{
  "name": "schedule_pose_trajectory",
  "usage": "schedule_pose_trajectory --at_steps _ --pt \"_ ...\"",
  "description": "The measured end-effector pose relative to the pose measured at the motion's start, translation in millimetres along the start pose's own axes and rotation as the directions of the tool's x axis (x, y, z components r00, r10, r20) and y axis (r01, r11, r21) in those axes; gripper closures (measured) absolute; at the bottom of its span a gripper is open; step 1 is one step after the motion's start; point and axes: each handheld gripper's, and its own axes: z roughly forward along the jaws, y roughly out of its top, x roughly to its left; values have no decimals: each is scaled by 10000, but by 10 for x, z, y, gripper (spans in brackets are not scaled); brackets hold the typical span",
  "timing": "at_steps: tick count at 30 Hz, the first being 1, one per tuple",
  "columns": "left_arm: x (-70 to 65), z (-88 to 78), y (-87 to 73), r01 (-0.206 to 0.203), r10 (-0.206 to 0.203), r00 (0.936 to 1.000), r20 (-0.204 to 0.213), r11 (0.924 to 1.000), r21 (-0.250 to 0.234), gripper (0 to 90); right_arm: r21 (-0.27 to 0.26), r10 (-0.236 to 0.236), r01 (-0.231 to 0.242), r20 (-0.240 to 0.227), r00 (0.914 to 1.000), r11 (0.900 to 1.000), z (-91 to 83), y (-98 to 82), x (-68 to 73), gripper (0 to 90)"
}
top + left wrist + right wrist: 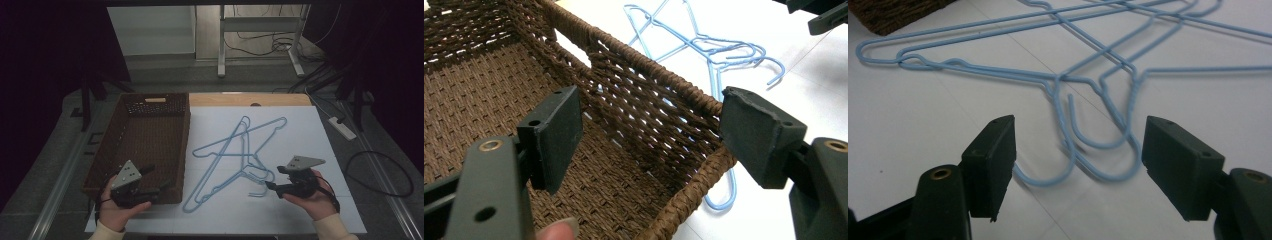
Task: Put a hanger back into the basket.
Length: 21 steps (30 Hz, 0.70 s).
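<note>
Right gripper [1078, 150]: I have its black jaws spread wide with nothing pinched, low over the white table cover [300, 210] and aimed at the hooks, so a close would catch wire rather than sheet.
Hooks [1098, 150]: they lie flat between my jaws, bunched together, probably the easiest place to take several at once.
Light-blue wire coat hangers [235, 155]: a loose, crossed pile in the middle of the cover, just beside the basket's right wall, none lifted yet.
Left gripper [649, 135]: jaws apart and empty, straddling the near corner of the rim; I judge it waits there to steady the basket.
Brown woven rectangular basket [186, 125]: open-topped at the table's left, within easy reach of the hangers.
</note>
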Motion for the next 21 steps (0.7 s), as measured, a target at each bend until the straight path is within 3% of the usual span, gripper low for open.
schedule_pose_trajectory --at_steps 6,8,10,12,14,17,18,19,20,21 --pt "-12 0 8 -29 29 10000 69 10000 33 255 1129 -557 596 -372 9978 9918 253 274 112 357" --pt "-14 5 7 -40 40 10000 76 10000 73 255 1733 -969 1063 -616 9934 9791 401 382 171 359" --pt "-14 7 7 -42 41 10000 79 10000 90 254 1836 -1015 1127 -695 9924 9765 436 405 178 361" --pt "-17 1 14 -45 45 10000 72 10000 70 254 2297 -1112 1292 -899 9897 9646 561 484 173 376" --pt "-17 -3 15 -46 46 10000 69 10000 74 255 2402 -1130 1327 -941 9891 9616 598 507 171 384" --pt "-12 -7 15 -34 34 10000 61 10000 77 255 2882 -1191 1433 -1001 9878 9468 707 572 176 426" --pt "-10 -5 14 -21 20 10000 74 10000 91 255 3129 -1255 1523 -1042 9866 9375 763 593 193 457" --pt "-9 -3 13 -19 18 10000 82 9999 112 255 3129 -1255 1523 -1042 9866 9375 763 593 193 457" --pt "-9 0 11 -41 39 10000 77 9999 139 255 3387 -1366 1689 -1173 9837 9256 834 601 208 499" --pt "-9 0 11 -41 39 10000 77 9999 139 255 3387 -1366 1689 -1173 9837 9256 834 601 208 499"
